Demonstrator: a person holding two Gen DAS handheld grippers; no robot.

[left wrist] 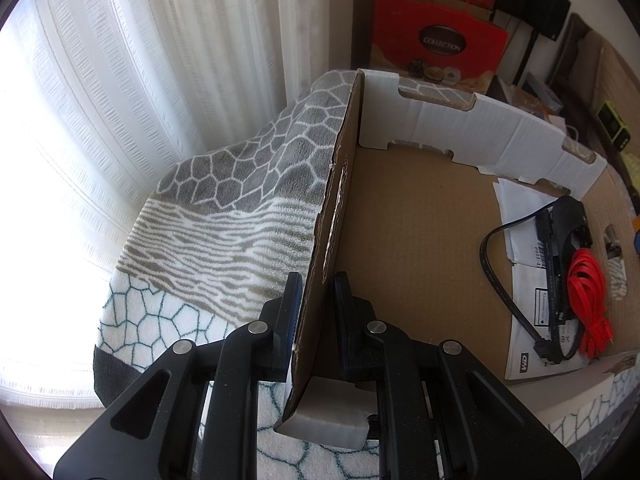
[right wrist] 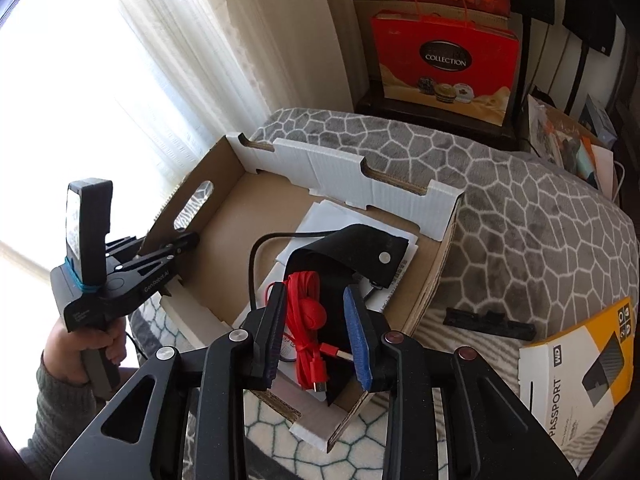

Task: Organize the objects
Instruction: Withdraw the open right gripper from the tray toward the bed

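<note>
Leftmost, the left gripper [left wrist: 314,300] is clenched on the left wall of the cardboard box [left wrist: 332,216], one finger outside and one inside the wall; the right-wrist view shows a hand [right wrist: 86,340] holding this gripper's handle. Box sits on a patterned blanket [left wrist: 224,208] beside a sheer curtain [left wrist: 120,80]. Inside, toward the right side of the floor: white paper leaflets [left wrist: 524,316], a black cable [left wrist: 500,288], a black pouch [right wrist: 352,248] and a bundled red cable [right wrist: 308,312]. Right gripper [right wrist: 316,332] is over the box's near right corner, jaws apart; the red cable lies between the fingers, but the pads do not press on it. Further right, on the blanket outside the box: a black plastic strip [right wrist: 488,322], then a yellow WD Passport carton [right wrist: 576,364].
</note>
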